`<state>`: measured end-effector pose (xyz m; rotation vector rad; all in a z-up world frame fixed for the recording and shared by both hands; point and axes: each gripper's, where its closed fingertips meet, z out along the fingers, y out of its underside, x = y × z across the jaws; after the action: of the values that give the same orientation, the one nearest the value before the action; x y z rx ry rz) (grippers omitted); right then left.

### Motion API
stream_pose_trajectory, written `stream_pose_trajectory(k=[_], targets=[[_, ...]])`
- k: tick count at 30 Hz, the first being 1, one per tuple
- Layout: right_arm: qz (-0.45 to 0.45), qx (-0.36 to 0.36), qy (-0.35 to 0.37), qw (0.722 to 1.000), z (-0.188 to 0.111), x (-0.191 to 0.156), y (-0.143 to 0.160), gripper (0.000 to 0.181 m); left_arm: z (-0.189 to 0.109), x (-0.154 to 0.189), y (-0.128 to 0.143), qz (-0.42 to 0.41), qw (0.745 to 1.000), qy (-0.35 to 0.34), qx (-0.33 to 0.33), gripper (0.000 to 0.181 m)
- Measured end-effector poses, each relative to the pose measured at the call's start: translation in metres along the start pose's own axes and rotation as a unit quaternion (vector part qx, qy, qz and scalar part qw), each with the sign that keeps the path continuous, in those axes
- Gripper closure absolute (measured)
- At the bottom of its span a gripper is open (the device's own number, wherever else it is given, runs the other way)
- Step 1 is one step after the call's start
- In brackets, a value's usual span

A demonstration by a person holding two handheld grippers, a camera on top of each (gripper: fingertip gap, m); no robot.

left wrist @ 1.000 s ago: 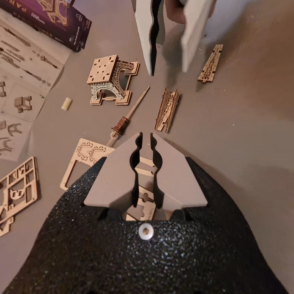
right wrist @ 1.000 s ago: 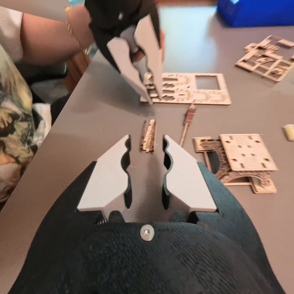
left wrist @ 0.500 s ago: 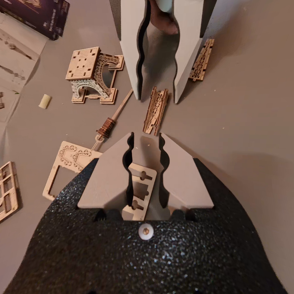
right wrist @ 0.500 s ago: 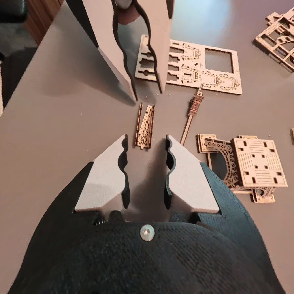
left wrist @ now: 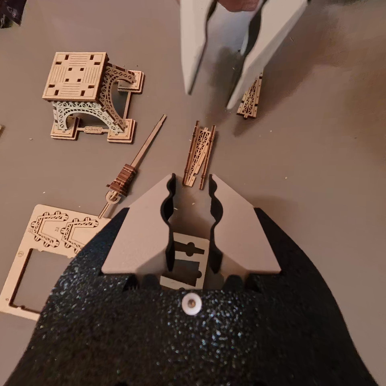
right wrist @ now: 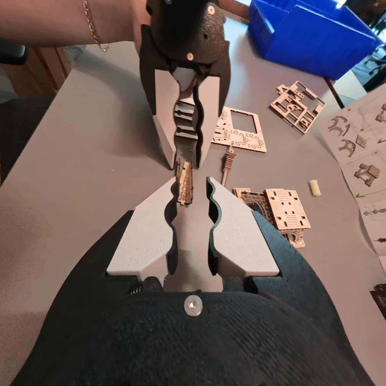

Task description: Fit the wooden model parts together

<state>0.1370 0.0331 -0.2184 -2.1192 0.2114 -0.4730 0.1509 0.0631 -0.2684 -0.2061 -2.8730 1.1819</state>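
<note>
Your left gripper [left wrist: 191, 177] has its jaws parted with nothing between them, and the tips hang just short of the near end of the lattice piece [left wrist: 199, 155], a narrow folded strip of wooden trusswork lying flat on the grey table [left wrist: 313, 188]. Your right gripper [right wrist: 191, 179] comes at the same piece from the opposite end, also spread wide and empty. In its own view the lattice piece [right wrist: 184, 186] sits just ahead of its left finger, off centre, and the tips of your left gripper [right wrist: 186, 166] stand right over the far end.

To the left of your left gripper, a thin spire [left wrist: 135, 165] with a dark ribbed collar lies at a slant, near but apart from the lattice piece. Farther left stands the tower base [left wrist: 92, 98], four arched legs under a flat slotted deck. Beneath and left of your left gripper's body lies a punched-out part sheet [left wrist: 41, 240], partly hidden. A second lattice strip [left wrist: 250, 96] rests beyond, just beside one finger of your right gripper [left wrist: 208, 100].

From your right gripper's view, an instruction sheet [right wrist: 365, 146] and a small pale cylinder [right wrist: 315, 188] lie to the right, a second part frame [right wrist: 296, 108] lies farther ahead on the right, and a blue bin [right wrist: 313, 41] sits at the far edge.
</note>
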Motion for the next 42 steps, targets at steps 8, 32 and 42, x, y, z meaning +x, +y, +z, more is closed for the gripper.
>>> stream_pose_trajectory(k=[8,32,42], targets=[[-0.036,-0.06,0.011,0.997,0.014,-0.017,0.02,0.171,0.002,0.003,-0.002,-0.003,1.0,0.009,0.015,0.155],[0.034,-0.062,-0.002,0.998,0.021,-0.017,0.027,0.18,0.002,0.002,-0.001,0.002,1.0,0.026,0.012,0.162],[0.01,-0.06,0.01,0.998,0.022,-0.012,0.029,0.18,0.001,0.0,0.0,0.009,1.0,0.028,0.01,0.167]])
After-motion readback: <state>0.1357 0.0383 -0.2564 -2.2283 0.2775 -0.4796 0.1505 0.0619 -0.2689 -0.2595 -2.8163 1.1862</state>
